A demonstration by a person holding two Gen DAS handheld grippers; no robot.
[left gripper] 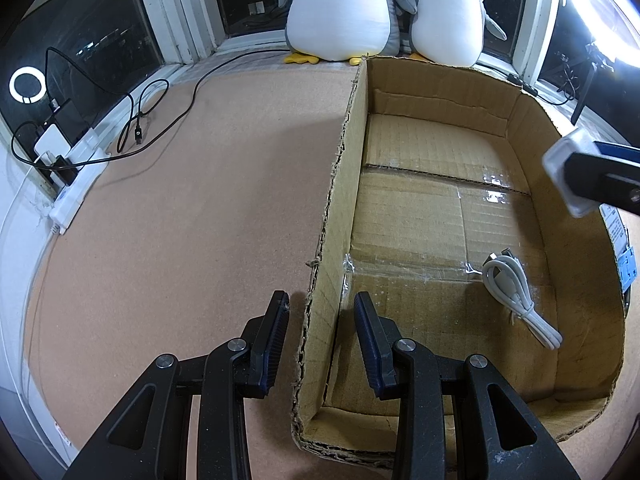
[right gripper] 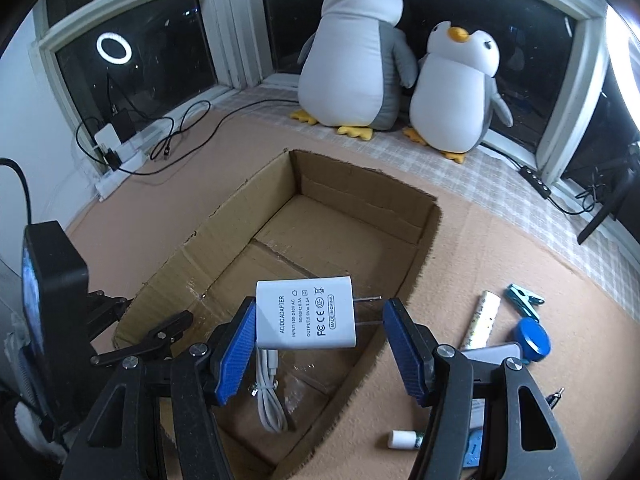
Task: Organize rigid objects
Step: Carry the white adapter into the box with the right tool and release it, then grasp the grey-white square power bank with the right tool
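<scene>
An open cardboard box (left gripper: 516,116) stands on the cork-coloured table, with a coiled white cable (left gripper: 516,296) on its floor. My left gripper (left gripper: 322,320) straddles the box's left wall, one finger outside and one inside. Its pads stand a little apart from the cardboard on both sides. My right gripper (right gripper: 322,308) is shut on a white AC/DC adapter (right gripper: 306,312): one blue pad is on the body's end, the other on the prong tips. It hovers over the near part of the box (right gripper: 424,224), above the cable (right gripper: 268,396). In the left wrist view the adapter (left gripper: 560,160) shows at the right edge, above the box's right wall.
Right of the box lie a teal clip (right gripper: 524,300), a blue round object (right gripper: 532,338), a pale patterned stick (right gripper: 482,322) and a small white cylinder (right gripper: 404,439). Two plush penguins (right gripper: 360,60) sit on the sill behind. A power strip with cables (left gripper: 76,184) lies far left.
</scene>
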